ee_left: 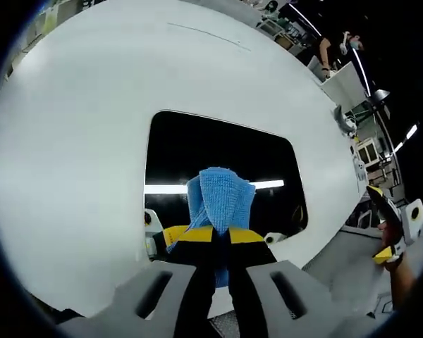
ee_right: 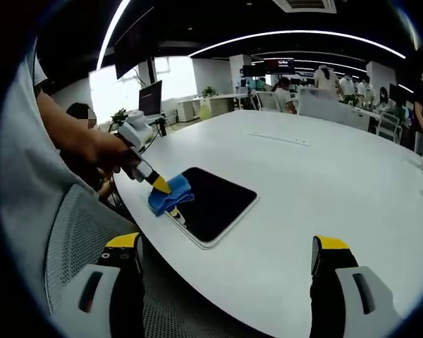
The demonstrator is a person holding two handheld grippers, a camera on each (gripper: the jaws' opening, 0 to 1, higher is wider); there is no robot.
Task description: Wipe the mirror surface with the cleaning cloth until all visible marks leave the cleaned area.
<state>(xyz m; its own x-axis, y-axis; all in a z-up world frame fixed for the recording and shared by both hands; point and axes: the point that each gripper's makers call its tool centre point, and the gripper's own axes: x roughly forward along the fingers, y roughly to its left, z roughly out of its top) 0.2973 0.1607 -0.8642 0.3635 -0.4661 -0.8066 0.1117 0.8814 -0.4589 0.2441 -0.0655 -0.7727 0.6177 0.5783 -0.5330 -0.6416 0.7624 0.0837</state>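
White table, mirror under blue cloth clenched in left tongs; right tongs released, well apart.

You see a blue cleaning cloth of nubby, matt woven fabric at center frame, lying on the mirror, whose dark glass is glossy and reflective. Around it the white table looks smooth, faintly satin.

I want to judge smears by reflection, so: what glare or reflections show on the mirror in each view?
Left gripper view: the mirror looks dark, with one bright strip-light reflection crossing behind the blue cloth in the left gripper. Right gripper view: mirror uniformly black, without glare.
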